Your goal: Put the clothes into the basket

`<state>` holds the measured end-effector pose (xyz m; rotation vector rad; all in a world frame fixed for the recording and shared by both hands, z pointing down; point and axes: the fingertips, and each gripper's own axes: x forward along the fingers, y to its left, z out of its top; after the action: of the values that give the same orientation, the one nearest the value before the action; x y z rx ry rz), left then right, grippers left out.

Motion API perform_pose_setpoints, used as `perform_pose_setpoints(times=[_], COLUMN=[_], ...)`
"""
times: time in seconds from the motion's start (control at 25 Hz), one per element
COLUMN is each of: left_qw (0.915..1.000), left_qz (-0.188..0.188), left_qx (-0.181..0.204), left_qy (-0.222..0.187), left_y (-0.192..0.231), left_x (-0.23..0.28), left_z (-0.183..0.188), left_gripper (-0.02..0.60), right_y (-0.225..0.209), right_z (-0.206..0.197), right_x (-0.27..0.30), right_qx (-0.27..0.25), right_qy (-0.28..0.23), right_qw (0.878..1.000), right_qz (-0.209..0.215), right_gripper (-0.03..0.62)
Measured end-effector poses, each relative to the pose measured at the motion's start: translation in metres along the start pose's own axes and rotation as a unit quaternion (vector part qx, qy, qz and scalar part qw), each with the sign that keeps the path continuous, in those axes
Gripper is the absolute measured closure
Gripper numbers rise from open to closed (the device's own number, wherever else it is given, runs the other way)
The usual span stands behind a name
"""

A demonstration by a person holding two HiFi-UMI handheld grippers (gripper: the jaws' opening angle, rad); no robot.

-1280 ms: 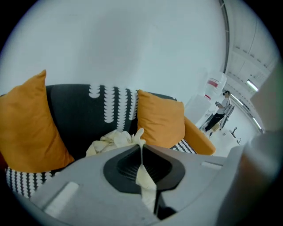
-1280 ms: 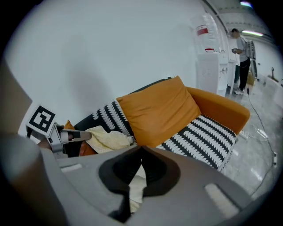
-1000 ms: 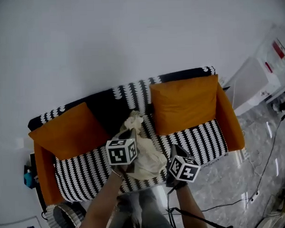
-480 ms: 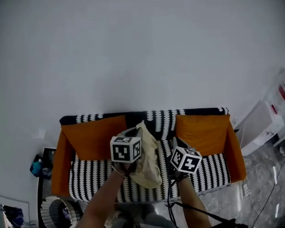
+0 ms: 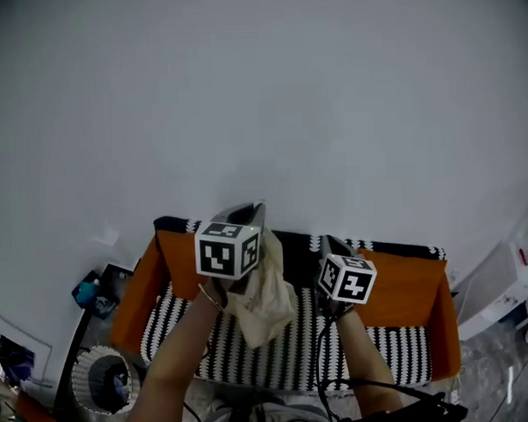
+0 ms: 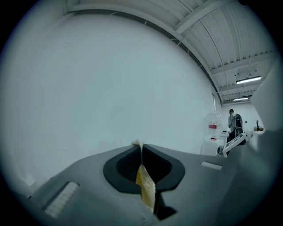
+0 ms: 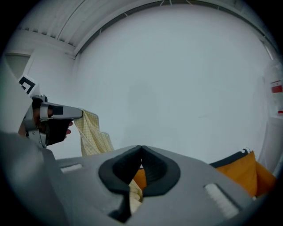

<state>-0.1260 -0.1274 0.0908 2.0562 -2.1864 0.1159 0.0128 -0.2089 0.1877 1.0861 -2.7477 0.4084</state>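
Observation:
A pale yellow checked garment (image 5: 265, 299) hangs in the air above the sofa, pinched at its top by my left gripper (image 5: 252, 211), which is shut on it. In the left gripper view a strip of the garment (image 6: 146, 187) runs between the closed jaws of the left gripper (image 6: 141, 145). My right gripper (image 5: 328, 244) is level with it, just to the right; its jaws meet, with a fold of the garment (image 7: 132, 194) caught low between them. From the right gripper (image 7: 141, 148) I see the left gripper (image 7: 79, 114) holding the garment (image 7: 95, 134). The striped woven basket (image 5: 90, 369) stands on the floor at the sofa's left end.
A black-and-white patterned sofa (image 5: 286, 361) with orange cushions (image 5: 405, 287) stands against a plain white wall. A small dark stand with a blue object (image 5: 87, 292) is left of the sofa. White equipment (image 5: 500, 293) stands to the right, and a person (image 6: 233, 121) stands far off.
Both grippers have risen with the garment, lifting it off the sofa seat so that it hangs free. The head view has tilted up, showing more wall.

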Motion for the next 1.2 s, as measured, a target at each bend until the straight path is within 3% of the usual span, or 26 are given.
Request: perform_pose_setpoints(times=[0.2, 0.4, 0.8, 1.2], left_qw=[0.9964, 0.9885, 0.9631, 0.9326], left_qz=[0.068, 0.136, 0.256, 0.352], left_qx=[0.014, 0.017, 0.007, 0.05], left_qy=[-0.049, -0.064, -0.082, -0.061], left_y=[0.053, 0.094, 0.181, 0.247], left_x=[-0.054, -0.098, -0.218, -0.356], left_z=[0.053, 0.074, 0.076, 0.093], left_gripper=[0.566, 0.566, 0.566, 0.566], right_y=[0.065, 0.122, 0.269, 0.436], right_z=[0.038, 0.052, 0.036, 0.022], right_x=[0.024, 0.044, 0.068, 0.055], right_qx=[-0.038, -0.051, -0.063, -0.095], right_qy=[-0.018, -0.022, -0.006, 0.001], right_qw=[0.997, 0.99, 0.968, 0.936], right_qz=[0.065, 0.132, 0.243, 0.338], right_gripper=[0.591, 0.591, 0.591, 0.591])
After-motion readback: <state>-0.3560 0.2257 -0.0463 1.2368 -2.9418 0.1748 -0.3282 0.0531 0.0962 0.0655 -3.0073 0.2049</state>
